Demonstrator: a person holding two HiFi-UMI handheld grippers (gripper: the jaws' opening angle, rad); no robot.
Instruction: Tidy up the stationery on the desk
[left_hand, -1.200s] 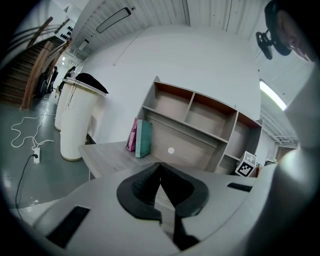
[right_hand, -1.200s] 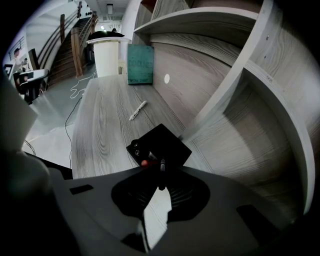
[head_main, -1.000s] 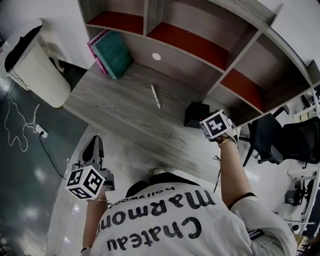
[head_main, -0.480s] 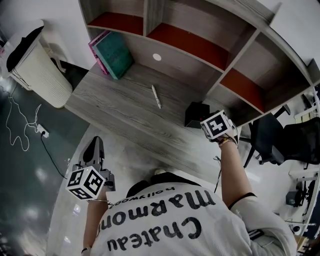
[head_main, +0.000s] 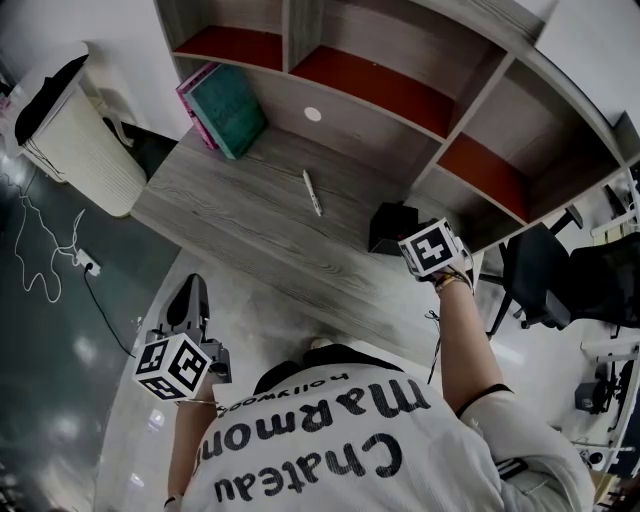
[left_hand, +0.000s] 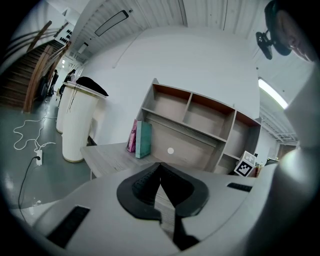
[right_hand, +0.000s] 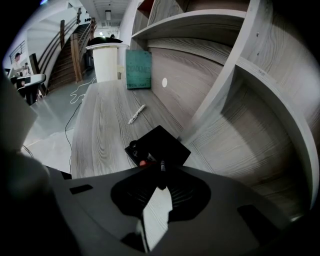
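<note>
A white pen (head_main: 312, 192) lies loose in the middle of the grey desk (head_main: 240, 215); the right gripper view shows the same white pen (right_hand: 136, 114) further back. A black pen holder (head_main: 392, 230) stands at the desk's right end, under the shelves. My right gripper (right_hand: 161, 181) hangs just over the pen holder (right_hand: 159, 146), tilted steeply down, shut on a thin dark pen (right_hand: 162, 166) whose end pokes out above the holder's mouth. My left gripper (head_main: 188, 290) is held off the desk's near edge, shut and holding nothing, its tips (left_hand: 160, 166) meeting.
A teal book (head_main: 228, 108) and a pink one (head_main: 193, 100) lean at the desk's back left. Shelf compartments (head_main: 380, 90) run along the back. A white bin (head_main: 75, 135) stands left of the desk, a cable (head_main: 45, 260) lies on the floor, and an office chair (head_main: 545, 280) is at the right.
</note>
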